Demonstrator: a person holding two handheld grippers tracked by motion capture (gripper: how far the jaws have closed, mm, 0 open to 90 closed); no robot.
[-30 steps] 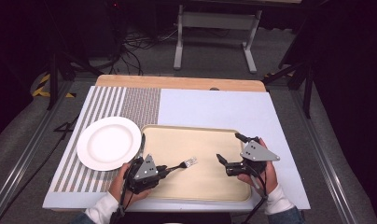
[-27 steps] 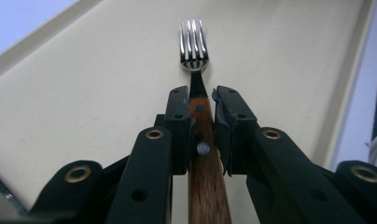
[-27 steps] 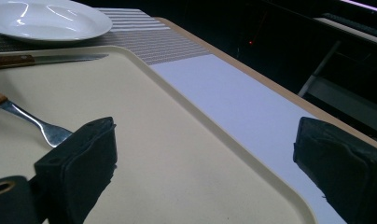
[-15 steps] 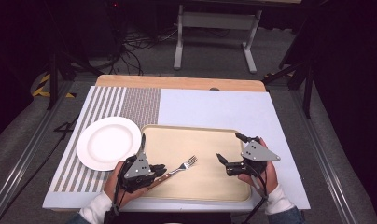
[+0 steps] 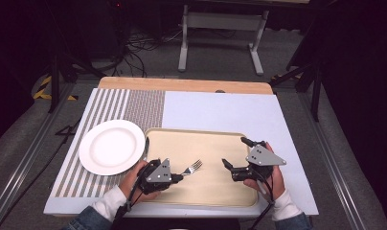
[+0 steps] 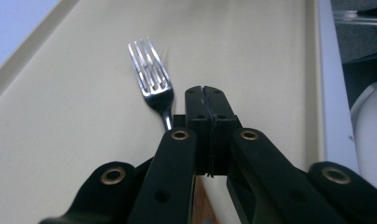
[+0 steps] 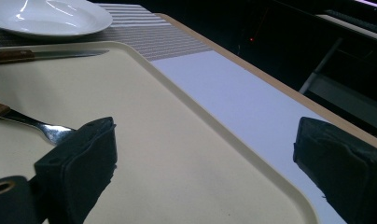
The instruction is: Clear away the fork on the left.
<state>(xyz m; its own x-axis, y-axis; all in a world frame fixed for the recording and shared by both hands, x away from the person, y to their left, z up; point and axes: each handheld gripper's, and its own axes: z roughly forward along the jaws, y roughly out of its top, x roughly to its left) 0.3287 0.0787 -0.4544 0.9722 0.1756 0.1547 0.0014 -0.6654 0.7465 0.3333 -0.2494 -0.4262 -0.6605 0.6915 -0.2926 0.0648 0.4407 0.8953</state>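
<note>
Left gripper [image 6: 208,93] — jaws just closing, now pressed together beside the fork [image 6: 151,79], apparently nothing between them; fork handle hidden beneath the jaws, so contact hard to judge. Fork lying on the beige tray [image 5: 215,143], tines pointing away. Right gripper [image 5: 233,154] spread wide over the tray, holding nothing. Knife [image 7: 42,55] at the tray's edge — handle cut off. White plate [image 5: 112,146] on the desk, left of the tray.

Lighting's pretty uneven: the desk [image 5: 220,115] is lit bright from above while the floor and room behind go almost black. The high view is soft and low on detail. The white plate [image 5: 111,146] blows out a bit, with glare streaks in the right gripper view. Fork [image 6: 151,79] tines glint sharply, but the black tool [image 6: 207,93] right up close is blurry.
</note>
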